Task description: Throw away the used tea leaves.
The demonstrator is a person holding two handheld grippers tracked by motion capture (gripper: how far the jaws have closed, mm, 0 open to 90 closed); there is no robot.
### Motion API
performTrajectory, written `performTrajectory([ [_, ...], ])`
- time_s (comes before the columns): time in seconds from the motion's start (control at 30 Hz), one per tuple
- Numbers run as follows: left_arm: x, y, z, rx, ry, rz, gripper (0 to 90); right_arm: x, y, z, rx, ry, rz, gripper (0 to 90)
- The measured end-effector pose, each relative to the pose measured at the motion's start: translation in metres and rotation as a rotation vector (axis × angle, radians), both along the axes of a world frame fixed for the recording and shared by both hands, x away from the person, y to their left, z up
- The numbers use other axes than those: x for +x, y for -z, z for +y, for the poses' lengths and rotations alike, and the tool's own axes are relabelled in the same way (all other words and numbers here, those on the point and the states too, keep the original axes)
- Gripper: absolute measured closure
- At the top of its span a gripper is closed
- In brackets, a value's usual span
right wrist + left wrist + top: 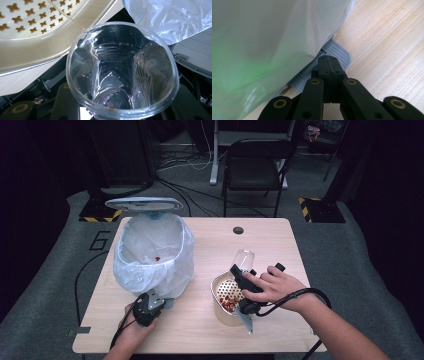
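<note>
The right gripper is grasping a clear plastic cup above the cream strainer bowl, probably emptying it, while the left gripper, clenched on nothing, is pressing the bin's grey pedal, so next the cup should be going into the bin.

1. You are working at a light wooden table with a small dark round hole near its far edge.
2. On your left stands a bin lined with a white plastic bag, lid up.
3. On your right sits a cream plastic pot with a perforated insert.
</note>
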State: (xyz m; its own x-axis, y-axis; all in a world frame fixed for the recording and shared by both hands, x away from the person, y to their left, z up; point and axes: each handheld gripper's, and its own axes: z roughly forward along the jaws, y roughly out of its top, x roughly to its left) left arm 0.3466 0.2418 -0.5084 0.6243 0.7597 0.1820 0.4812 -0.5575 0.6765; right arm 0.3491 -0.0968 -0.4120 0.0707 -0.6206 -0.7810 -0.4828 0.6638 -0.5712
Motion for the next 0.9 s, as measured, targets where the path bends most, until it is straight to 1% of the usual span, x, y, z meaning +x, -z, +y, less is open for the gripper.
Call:
performTrajectory([
  [0.07, 0.0, 0.0, 0.0, 0.001, 0.0, 0.0, 90.0, 0.0, 0.001, 0.0, 0.001, -0.001, -0.004, 51.1],
  [0.1, 0.0, 0.0, 0.0, 0.001, 0.0, 0.0, 90.0, 0.0, 0.001, 0.0, -0.008, -0.005, -0.017, 51.0],
  [0.17, 0.0, 0.0, 0.0, 0.001, 0.0, 0.0, 90.0, 0.0, 0.001, 0.0, -0.012, -0.007, -0.022, 51.1],
  [0.2, 0.0, 0.0, 0.0, 0.0, 0.0, 0.001, 90.0, -0.001, 0.0, 0.0, -0.022, -0.011, -0.028, 51.0],
  [0.27, 0.0, 0.0, 0.0, 0.001, 0.001, 0.0, 90.0, -0.001, 0.0, -0.001, -0.023, -0.009, -0.023, 51.0],
  [0.33, 0.0, 0.0, 0.0, 0.001, 0.0, 0.0, 90.0, -0.001, 0.001, -0.001, -0.013, -0.005, -0.018, 51.1],
  [0.37, 0.0, 0.0, 0.0, 0.001, 0.0, 0.0, 90.0, -0.001, 0.001, -0.002, -0.016, -0.009, -0.025, 51.1],
  [0.47, 0.0, 0.0, 0.0, 0.002, 0.001, 0.0, 90.0, -0.002, 0.0, -0.001, -0.028, -0.014, -0.026, 51.0],
  [0.6, 0.0, 0.0, 0.0, 0.002, 0.0, 0.0, 90.0, -0.004, -0.002, 0.0, -0.009, -0.02, -0.013, 51.0],
  [0.73, 0.0, 0.0, 0.0, 0.004, 0.003, 0.0, 90.0, -0.005, -0.004, 0.0, -0.017, -0.021, -0.009, 51.0],
  [0.8, 0.0, 0.0, 0.0, 0.004, 0.003, 0.0, 90.0, -0.006, -0.005, 0.001, -0.013, -0.018, 0.0, 50.9],
  [0.83, 0.0, 0.0, 0.0, 0.002, 0.002, 0.0, 90.0, -0.006, -0.007, 0.001, -0.014, -0.017, 0.011, 50.8],
  [0.87, 0.0, 0.0, 0.0, 0.002, 0.002, 0.0, 90.0, -0.006, -0.01, 0.002, -0.012, -0.013, 0.033, 50.8],
  [0.9, 0.0, 0.0, 0.0, 0.003, 0.001, 0.0, 90.0, -0.006, -0.01, 0.002, -0.012, -0.013, 0.033, 50.8],
])
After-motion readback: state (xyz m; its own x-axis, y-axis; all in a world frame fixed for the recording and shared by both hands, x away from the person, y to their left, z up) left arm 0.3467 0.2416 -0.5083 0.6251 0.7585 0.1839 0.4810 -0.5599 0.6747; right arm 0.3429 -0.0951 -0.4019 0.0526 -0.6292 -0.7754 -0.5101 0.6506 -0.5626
